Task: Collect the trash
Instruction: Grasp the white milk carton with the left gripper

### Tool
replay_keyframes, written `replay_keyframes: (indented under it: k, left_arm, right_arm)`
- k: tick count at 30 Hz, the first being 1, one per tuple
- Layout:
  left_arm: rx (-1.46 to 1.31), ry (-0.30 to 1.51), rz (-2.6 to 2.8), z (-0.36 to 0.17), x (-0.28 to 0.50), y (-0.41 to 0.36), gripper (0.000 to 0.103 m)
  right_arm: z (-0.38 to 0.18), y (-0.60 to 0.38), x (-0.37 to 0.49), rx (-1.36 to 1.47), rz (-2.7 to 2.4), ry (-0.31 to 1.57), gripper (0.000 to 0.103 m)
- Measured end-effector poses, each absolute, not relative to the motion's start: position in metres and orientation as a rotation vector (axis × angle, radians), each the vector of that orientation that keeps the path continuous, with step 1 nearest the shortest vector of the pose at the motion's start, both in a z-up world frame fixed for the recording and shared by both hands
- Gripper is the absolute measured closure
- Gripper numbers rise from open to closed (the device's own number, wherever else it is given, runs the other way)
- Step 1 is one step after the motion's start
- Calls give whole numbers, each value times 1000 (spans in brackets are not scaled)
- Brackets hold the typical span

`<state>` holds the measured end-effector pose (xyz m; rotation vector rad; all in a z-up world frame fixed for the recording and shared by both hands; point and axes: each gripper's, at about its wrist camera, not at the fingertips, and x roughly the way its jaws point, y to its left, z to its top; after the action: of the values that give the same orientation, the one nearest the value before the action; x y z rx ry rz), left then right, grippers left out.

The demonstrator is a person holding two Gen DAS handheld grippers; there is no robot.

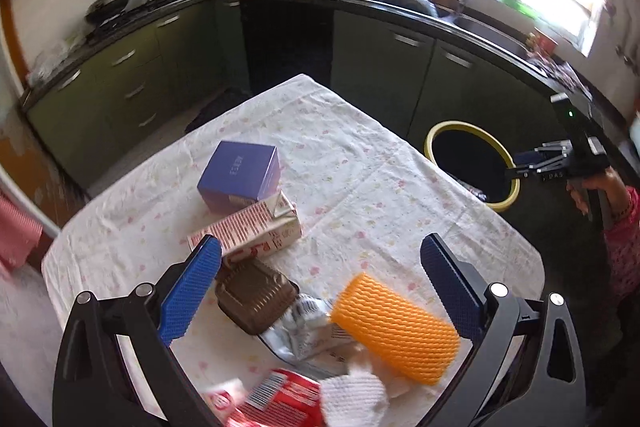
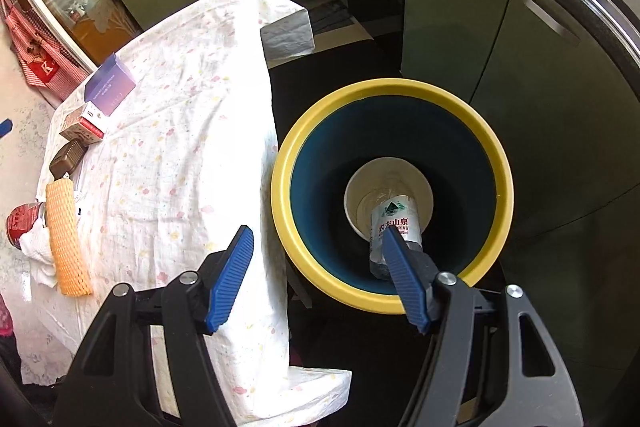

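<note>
On the floral tablecloth [image 1: 360,167] lie a purple box [image 1: 240,171], a red-and-white carton [image 1: 256,227], a brown plastic tray [image 1: 256,297], an orange foam net [image 1: 394,327], a silver wrapper [image 1: 304,331], a white tissue [image 1: 352,399] and a red packet [image 1: 280,399]. My left gripper [image 1: 320,267] hangs open over the tray and the net, touching neither. My right gripper [image 2: 318,259] stands open above the yellow-rimmed bin [image 2: 280,187], nothing between its fingers. Inside the bin, a clear water bottle [image 2: 394,223] leans in a white cup [image 2: 360,195].
The bin [image 1: 460,126] stands on the dark floor beside the table's right edge. A hand [image 1: 600,187] with a pink sleeve holds the right gripper [image 1: 532,163] there. Green cabinets [image 1: 380,67], a sink [image 1: 480,23] and a stove with a wok [image 1: 108,5] ring the room.
</note>
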<state>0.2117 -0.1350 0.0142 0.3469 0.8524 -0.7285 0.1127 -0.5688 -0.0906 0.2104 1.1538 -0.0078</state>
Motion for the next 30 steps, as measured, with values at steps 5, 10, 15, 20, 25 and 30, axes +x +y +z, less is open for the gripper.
replay_keyframes:
  k: [5,10,15,20,25,30]
  left_arm:
    - [605,834,-778,-5,256,-124,5]
    - [713,844,-858,-34,290,-109,23]
    - [697,870,-977,-52,312,-97,42]
    - [671,864,-1045,-58,321,-88,43]
    - [679,877,-1093,-67,321,-85,50]
    - [659,882,-1117,-78,325,-85,54]
  right_arm:
    - [-96,-572,114,224,-24,1166,39]
    - [-104,-566,126,230,-37,1192,39]
    - [-110,-559,138,233,-46,1216,39]
    - [-116,-555,148,244,-54,1241,39]
    - [-119,-548,157,241,-53,1253,39]
    - [-122,-541,162,237,-39,1265,39]
